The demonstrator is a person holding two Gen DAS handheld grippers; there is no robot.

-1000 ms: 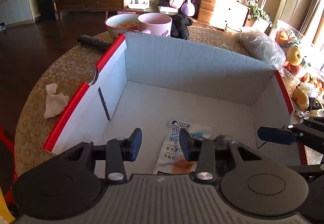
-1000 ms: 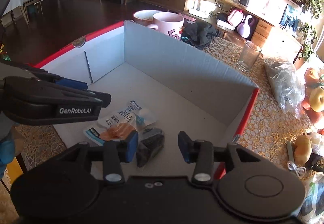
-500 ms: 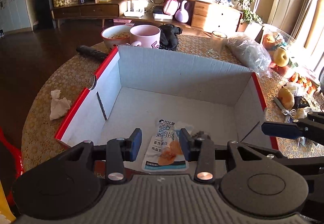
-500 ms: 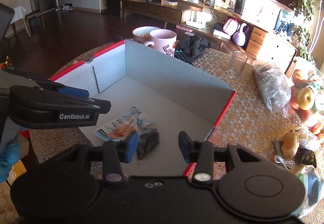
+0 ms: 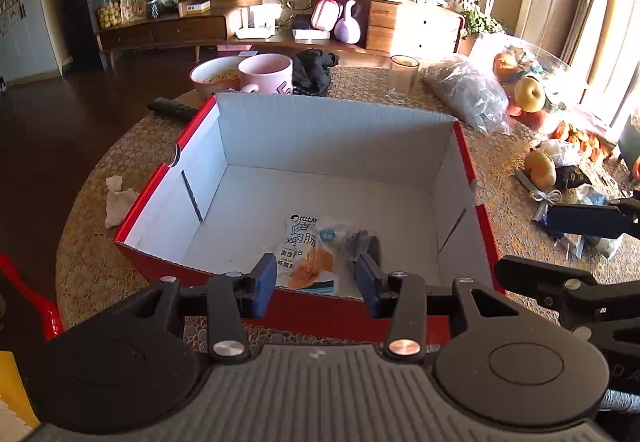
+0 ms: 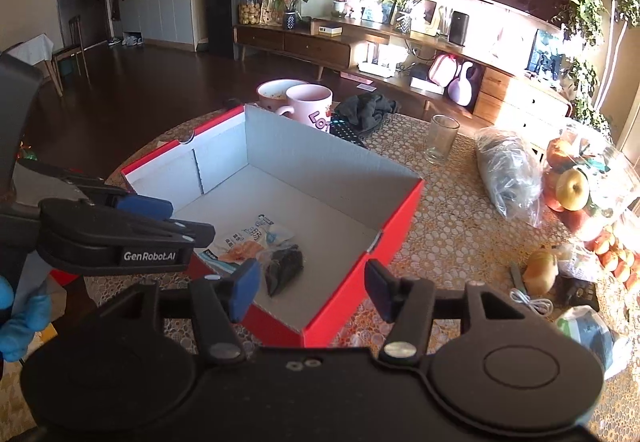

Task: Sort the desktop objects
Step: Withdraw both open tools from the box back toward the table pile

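Observation:
A red box with a white inside (image 5: 336, 130) (image 6: 332, 158) stands on the round table. In it lie a white and orange snack packet (image 5: 306, 254) (image 6: 248, 242) and a small dark packet (image 5: 362, 242) (image 6: 284, 268). My left gripper (image 5: 316, 286) is open and empty, held above the box's near wall. My right gripper (image 6: 308, 290) is open and empty, above the box's near right corner. Each gripper shows at the edge of the other's view.
Behind the box stand a pink mug (image 5: 266, 74), a bowl (image 5: 212, 76), a dark cloth (image 5: 314, 68) and a glass (image 5: 402, 80). To the right lie a grey plastic bag (image 5: 464, 94), fruit (image 5: 540, 170), a white cable (image 6: 534, 302) and small packets (image 5: 588, 238). A crumpled tissue (image 5: 118, 198) lies at the left.
Both grippers have pulled back and up from inside the box. They stay open and the two packets stay in the box.

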